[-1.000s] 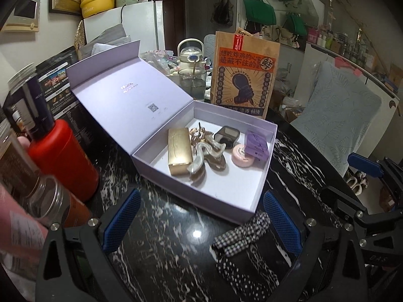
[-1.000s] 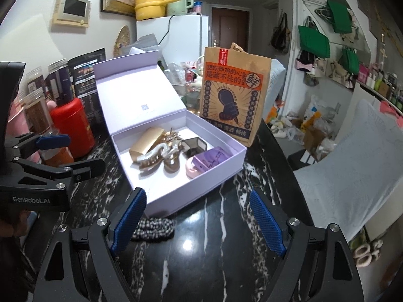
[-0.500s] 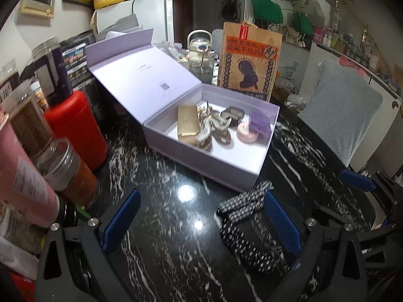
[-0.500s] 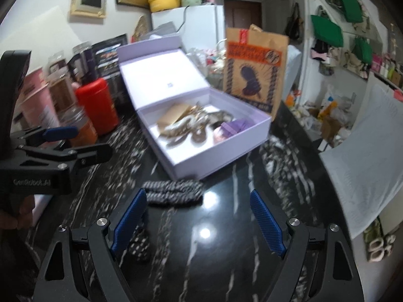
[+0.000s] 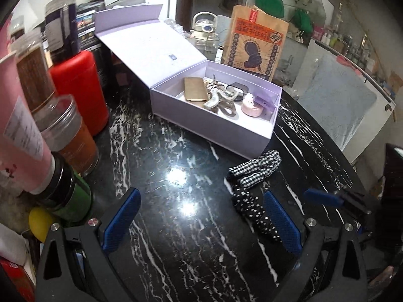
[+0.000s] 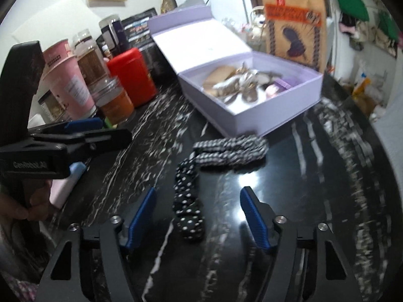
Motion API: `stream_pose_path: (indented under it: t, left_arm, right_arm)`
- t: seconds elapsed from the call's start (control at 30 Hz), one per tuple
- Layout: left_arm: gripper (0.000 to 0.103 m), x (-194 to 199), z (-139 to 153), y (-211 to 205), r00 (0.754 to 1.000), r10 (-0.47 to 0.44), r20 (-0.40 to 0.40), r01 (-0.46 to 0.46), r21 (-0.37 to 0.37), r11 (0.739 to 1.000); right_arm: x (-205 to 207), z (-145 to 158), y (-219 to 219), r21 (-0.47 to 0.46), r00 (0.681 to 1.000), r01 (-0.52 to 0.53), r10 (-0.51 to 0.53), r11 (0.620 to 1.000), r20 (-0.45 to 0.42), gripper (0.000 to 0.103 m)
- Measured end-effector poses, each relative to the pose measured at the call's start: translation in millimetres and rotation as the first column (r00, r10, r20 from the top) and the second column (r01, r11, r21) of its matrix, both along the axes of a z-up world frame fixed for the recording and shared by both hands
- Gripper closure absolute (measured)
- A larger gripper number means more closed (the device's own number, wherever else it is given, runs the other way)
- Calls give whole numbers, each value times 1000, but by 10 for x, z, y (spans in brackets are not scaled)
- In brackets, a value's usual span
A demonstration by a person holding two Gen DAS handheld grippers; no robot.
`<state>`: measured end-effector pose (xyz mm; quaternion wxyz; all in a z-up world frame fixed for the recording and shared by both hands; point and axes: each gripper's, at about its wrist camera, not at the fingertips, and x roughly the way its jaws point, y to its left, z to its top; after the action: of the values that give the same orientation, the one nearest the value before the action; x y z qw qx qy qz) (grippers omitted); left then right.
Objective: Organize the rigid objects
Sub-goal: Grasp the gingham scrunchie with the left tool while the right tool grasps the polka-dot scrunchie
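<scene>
An open lilac box (image 5: 211,125) (image 6: 272,118) on the black marble table holds a gold case (image 5: 194,91), hair claws (image 5: 221,99), a pink round item (image 5: 252,107) and a purple clip (image 5: 264,100). In front of it lie a checked hair band (image 5: 257,167) (image 6: 231,148) and a polka-dot band (image 5: 254,211) (image 6: 187,201). My left gripper (image 5: 201,221) is open and empty, the polka-dot band beside its right finger. My right gripper (image 6: 197,216) is open and empty, with the polka-dot band between its fingers. The left gripper also shows in the right wrist view (image 6: 75,136).
Jars, a red canister (image 5: 80,90) (image 6: 132,75), a pink tube (image 5: 22,136) and a green-lidded bottle (image 5: 68,203) crowd the left. A brown paper bag (image 5: 254,42) and a glass kettle (image 5: 205,35) stand behind the box. The table edge curves at right.
Both grippers have pulled back from the box and tilted down toward the table. The two hair bands now sit closer, and the polka-dot band has come between my right fingers.
</scene>
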<state>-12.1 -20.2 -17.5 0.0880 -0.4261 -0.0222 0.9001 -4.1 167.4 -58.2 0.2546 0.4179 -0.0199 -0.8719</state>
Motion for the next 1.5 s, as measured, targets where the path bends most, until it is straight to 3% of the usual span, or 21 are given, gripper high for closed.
stream_pose_path:
  t: [0.13,0.2,0.43,0.6,0.77,1.03,1.17,1.23,1.3,1.43,1.5]
  left_arm:
    - [3,-28,-82,-50,1000,4,6,-3,-17,1000]
    - [3,-69,-130,-61,1000,-6,20,6,-12,1000]
    - [3,-201,-244,-5,998,-32,54,32,7,999]
    - [3,-300,-283,123,994,-79,69,77,34,996]
    - [3,-379,-306,338,986,-156,64,151,67,986]
    - [4,-498,-423,731,971,-231,64,231,8,973]
    - [12,-568,-481,844,965,-252,71,252,-2,968]
    - [20,-618,-522,876,964,-258,72,258,5,966]
    - [34,-664,-563,901,962,-258,90,259,5,966]
    - [37,-726,-632,951,957,-264,119,264,8,964]
    - [46,-740,-651,971,956,-266,125,268,-1,963]
  right_arm:
    - [-63,-115,-97,10,999,-23,23,1000,29,45]
    - [-86,-159,-147,30,999,-27,25,999,37,56]
    - [-120,-258,-219,44,996,-70,67,997,63,59]
    - [-72,-301,-163,61,995,-80,76,995,64,81]
    - [5,-290,31,54,995,-64,59,997,78,83]
    - [44,-277,480,74,995,52,-58,996,80,82]
    - [4,-262,649,87,991,108,-114,990,67,82]
    - [-37,-270,732,83,988,129,-135,988,68,81]
    - [-78,-270,790,77,987,141,-147,987,71,81]
    - [-113,-277,839,68,984,157,-162,985,75,81]
    - [-125,-284,859,52,982,164,-168,985,83,80]
